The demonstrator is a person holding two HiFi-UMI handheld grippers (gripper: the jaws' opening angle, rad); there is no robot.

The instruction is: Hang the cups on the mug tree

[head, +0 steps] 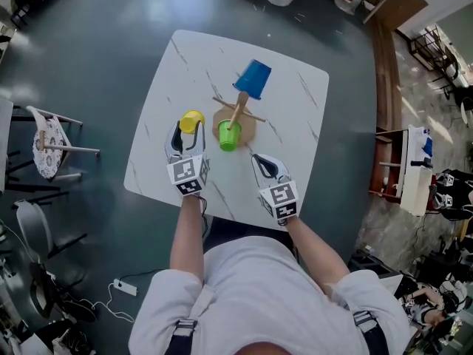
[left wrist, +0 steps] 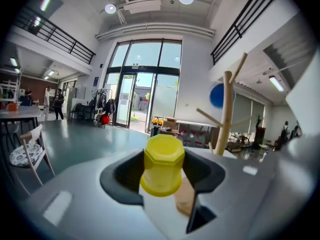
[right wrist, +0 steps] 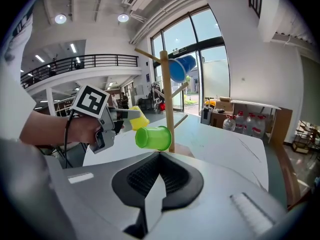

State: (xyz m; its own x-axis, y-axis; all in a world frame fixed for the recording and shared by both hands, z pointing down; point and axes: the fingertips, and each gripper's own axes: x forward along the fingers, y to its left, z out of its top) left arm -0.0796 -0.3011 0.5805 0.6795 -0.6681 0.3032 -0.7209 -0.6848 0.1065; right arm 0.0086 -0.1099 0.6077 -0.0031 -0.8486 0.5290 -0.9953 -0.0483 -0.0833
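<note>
Left claw (head: pixel 188 133) grips the yellow cup (left wrist: pixel 162 165); right claw (right wrist: pixel 159 159) closed, empty (green cup (right wrist: pixel 154 137) and blue cup (right wrist: pixel 181 68) on mug tree (right wrist: pixel 167 104)).

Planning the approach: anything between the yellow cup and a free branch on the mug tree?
Nothing visible does. The yellow cup, in the left gripper, faces a bare branch of the mug tree with only air between. The green cup hangs close beside that path; the blue cup sits up top.

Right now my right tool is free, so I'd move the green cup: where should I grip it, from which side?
Probably pinch the green cup across its round side wall, from your side: it lies sideways, sticking out from the mug tree toward you.
</note>
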